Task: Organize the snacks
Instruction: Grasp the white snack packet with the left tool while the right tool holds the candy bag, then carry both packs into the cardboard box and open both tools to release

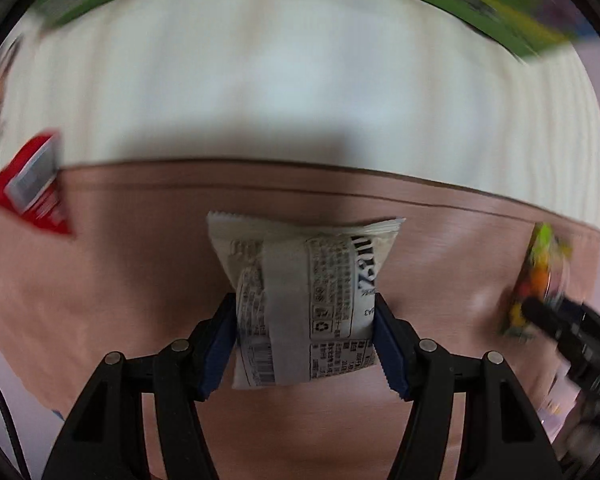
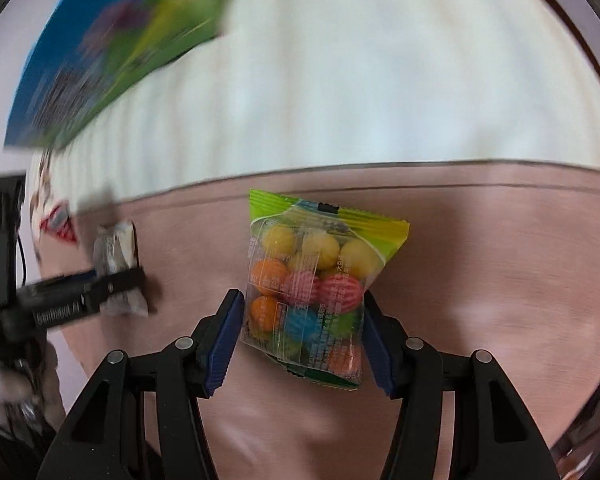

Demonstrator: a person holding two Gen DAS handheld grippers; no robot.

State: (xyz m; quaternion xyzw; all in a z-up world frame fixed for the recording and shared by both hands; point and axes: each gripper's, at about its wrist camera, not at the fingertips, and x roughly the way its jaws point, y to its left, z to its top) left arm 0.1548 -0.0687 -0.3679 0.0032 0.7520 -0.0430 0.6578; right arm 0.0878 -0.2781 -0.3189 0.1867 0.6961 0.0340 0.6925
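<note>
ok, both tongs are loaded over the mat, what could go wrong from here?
1. The left tongs pinch only the lower half of the white packet; it might swing or slip.
2. The candy bag in the right tongs is slick film over round balls and may squirm out.
3. Both views are blurred and the tongs sit close together, so they could collide.
</note>
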